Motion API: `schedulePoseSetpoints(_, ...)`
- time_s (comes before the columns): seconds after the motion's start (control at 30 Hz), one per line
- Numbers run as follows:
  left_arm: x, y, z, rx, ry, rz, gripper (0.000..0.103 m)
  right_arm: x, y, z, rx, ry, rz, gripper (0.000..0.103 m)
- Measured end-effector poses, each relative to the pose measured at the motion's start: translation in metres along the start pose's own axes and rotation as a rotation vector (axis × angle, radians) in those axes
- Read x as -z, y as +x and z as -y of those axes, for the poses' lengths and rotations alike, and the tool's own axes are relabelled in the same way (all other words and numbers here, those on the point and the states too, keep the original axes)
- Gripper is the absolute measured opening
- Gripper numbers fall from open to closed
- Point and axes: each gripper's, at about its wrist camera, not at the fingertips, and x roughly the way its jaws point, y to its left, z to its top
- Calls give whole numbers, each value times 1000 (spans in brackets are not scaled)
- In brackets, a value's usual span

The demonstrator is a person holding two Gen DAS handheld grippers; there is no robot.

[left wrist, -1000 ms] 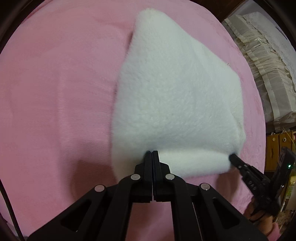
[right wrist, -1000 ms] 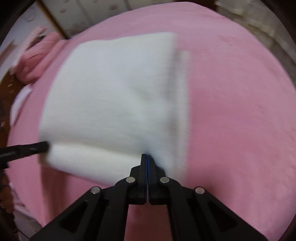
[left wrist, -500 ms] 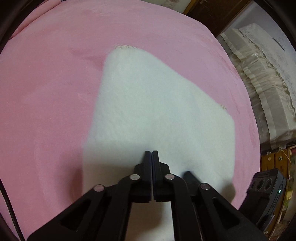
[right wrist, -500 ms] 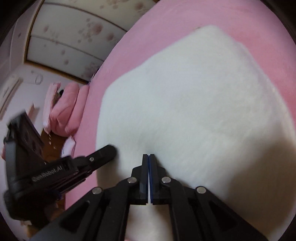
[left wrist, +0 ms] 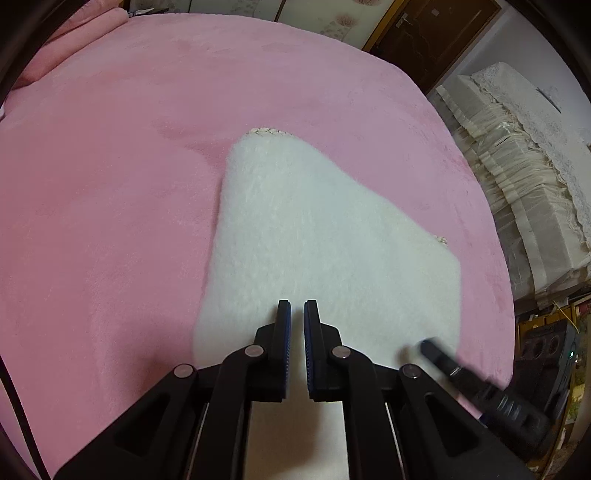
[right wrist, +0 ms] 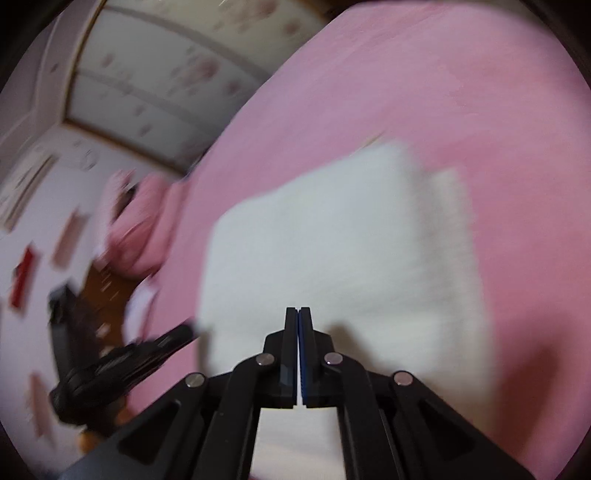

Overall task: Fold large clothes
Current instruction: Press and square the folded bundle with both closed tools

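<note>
A white fluffy garment (left wrist: 325, 243) lies folded on the pink bed cover (left wrist: 110, 184). My left gripper (left wrist: 297, 308) hovers over its near edge with the jaws slightly parted and nothing between them. The right gripper's finger (left wrist: 439, 356) shows blurred at the garment's near right corner. In the right wrist view the garment (right wrist: 332, 251) is blurred. My right gripper (right wrist: 298, 314) has its jaws together over the near edge; I cannot tell whether cloth is pinched. The left gripper (right wrist: 173, 338) shows at the garment's near left corner.
A cream lace-covered piece of furniture (left wrist: 524, 155) stands right of the bed. A dark wooden door (left wrist: 424, 33) is at the back. Pink pillows (right wrist: 136, 225) lie at the bed's far left. Wooden floor (right wrist: 107, 284) lies beyond the bed's left edge.
Both grippers lifted back from the garment's near edge. My left gripper's jaws went from shut to slightly parted. The garment now lies flat, farther away in both views.
</note>
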Motion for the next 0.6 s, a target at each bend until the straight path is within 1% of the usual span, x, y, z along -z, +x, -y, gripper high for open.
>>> schedulePoseSetpoints(0.03,-5,4,-1,17,-12,8,3,2,22,-6,-64,4,-58,0)
schedulePoseSetpoints(0.07,-10,8,-4,34,-25,16,3,2,38,-9,-102,17,-92,0)
schedulePoseSetpoints(0.1,-13,7,-10,39,-33,22,3,-2,56,-11,-107,30,-119,0)
schedulePoseSetpoints(0.13,-16,10,-11,32,-35,27,3,-6,70,-14,-110,34,-113,0)
schedulePoseSetpoints(0.17,-23,17,-10,23,-32,34,3,-14,76,-14,-132,41,-73,0)
schedulePoseSetpoints(0.2,-27,21,-11,21,-29,38,4,-10,76,-14,-145,53,-34,0)
schedulePoseSetpoints(0.23,-33,27,-10,17,-26,44,4,-22,79,-11,-144,82,17,0)
schedulePoseSetpoints(0.27,-37,31,-11,10,-22,47,4,-36,83,-9,-117,105,49,0)
schedulePoseSetpoints(0.3,-41,38,-10,-1,-11,49,4,-45,86,-4,-73,119,74,0)
schedulePoseSetpoints(0.33,-44,43,-12,-9,-2,51,4,-59,103,-9,-30,110,95,0)
schedulePoseSetpoints(0.37,-46,49,-13,-12,-1,56,4,-68,104,-9,17,82,115,0)
schedulePoseSetpoints(0.4,-47,54,-14,-18,-5,64,4,-76,101,-8,88,39,136,0)
schedulePoseSetpoints(0.43,-46,52,-21,-19,-11,68,3,-83,99,-9,119,31,147,0)
schedulePoseSetpoints(0.47,-46,53,-24,-13,-22,70,2,-87,92,-7,183,37,169,0)
schedulePoseSetpoints(0.53,-44,49,-30,6,-11,68,2,-82,63,3,263,53,220,0)
schedulePoseSetpoints(0.57,-43,47,-31,9,2,67,2,-78,53,5,292,44,236,0)
schedulePoseSetpoints(0.6,-42,47,-32,11,21,65,2,-75,47,5,310,24,234,0)
